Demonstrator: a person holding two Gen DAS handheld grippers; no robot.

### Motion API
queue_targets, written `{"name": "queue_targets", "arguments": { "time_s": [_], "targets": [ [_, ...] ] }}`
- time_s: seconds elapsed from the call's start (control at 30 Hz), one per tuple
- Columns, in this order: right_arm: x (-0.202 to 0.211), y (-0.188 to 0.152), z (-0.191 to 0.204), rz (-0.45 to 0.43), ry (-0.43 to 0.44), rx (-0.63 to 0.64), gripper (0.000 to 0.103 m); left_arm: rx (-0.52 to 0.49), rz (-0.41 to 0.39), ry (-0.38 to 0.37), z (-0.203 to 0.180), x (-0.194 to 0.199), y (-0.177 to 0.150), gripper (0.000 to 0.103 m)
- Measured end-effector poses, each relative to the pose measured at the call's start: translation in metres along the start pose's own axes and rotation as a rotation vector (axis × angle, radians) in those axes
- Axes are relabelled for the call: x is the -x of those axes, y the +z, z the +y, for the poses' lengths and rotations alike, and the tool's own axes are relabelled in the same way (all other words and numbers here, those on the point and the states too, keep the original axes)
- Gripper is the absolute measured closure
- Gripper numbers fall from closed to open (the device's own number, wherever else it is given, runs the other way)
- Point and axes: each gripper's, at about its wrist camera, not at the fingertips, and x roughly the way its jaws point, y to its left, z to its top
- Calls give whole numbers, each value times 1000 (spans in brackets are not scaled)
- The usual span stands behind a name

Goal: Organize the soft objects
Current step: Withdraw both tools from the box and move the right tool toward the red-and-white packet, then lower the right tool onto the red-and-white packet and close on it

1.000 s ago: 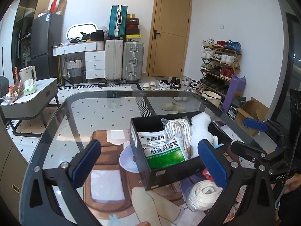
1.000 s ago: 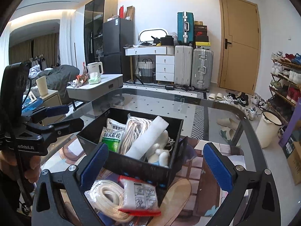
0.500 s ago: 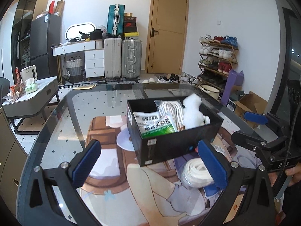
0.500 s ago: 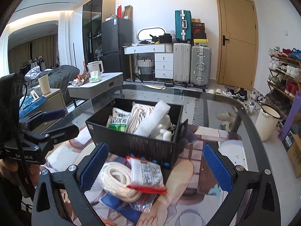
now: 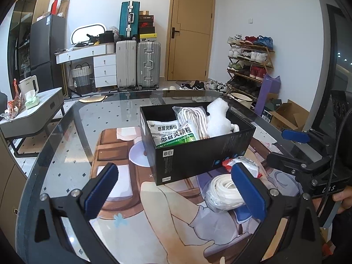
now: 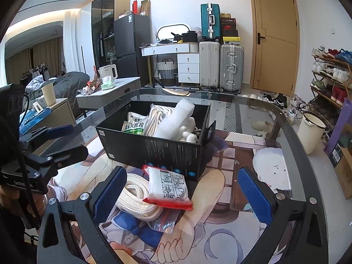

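the black box [image 6: 154,147] sits on the glass table [image 5: 72,132], ahead of both grippers. it already has a green bag [image 5: 173,133], a striped bundle [image 5: 193,118] and a white fluffy roll [image 6: 173,118] inside. two soft things are not in yet. a white packet [image 6: 168,183] with red ends lies right between the fingers of the right gripper [image 6: 182,189], on top of a white rope coil [image 6: 136,193] in a clear bag. both lie just in front of the box.

the right gripper is wide open and holds nothing. the left gripper [image 5: 173,189] is wide open too, with nothing in it, and the coil is by its right finger.

the next step looks like picking up the packet. it is best to go down slowly, put one finger on each side of the packet, and squeeze it gently in the middle. the packet is flat and slippery, so it could slide off the coil. lift it straight up, then over the box wall.

half a second ago both grippers were a bit closer to the box. now they have pulled back, and the packet and coil look bigger and nearer. the box has not moved.
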Motion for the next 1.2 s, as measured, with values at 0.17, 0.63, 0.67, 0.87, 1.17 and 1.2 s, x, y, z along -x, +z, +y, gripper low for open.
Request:
{"name": "queue_targets", "arguments": {
  "time_s": [0.17,0.63,0.67,0.87,1.17,1.2],
  "targets": [
    [1,-2,-2,4,2,-4,1,4,5,1,0,-2,0,0],
    [-2,-6,-2,21,2,2,1,-7,25,-10,-4,-4,-3,0],
    [-2,-6,-2,24,1,1,1,-9,25,-4,-5,-4,-2,0],
    [-6,-7,-6,44,7,-3,1,-7,29,3,-5,-6,-2,0],
    [-23,-7,-15,126,26,-32,1,9,37,17,0,-10,0,0],
    [-25,-7,-16,135,28,-36,1,14,35,17,2,-10,1,0]
  ]
}}
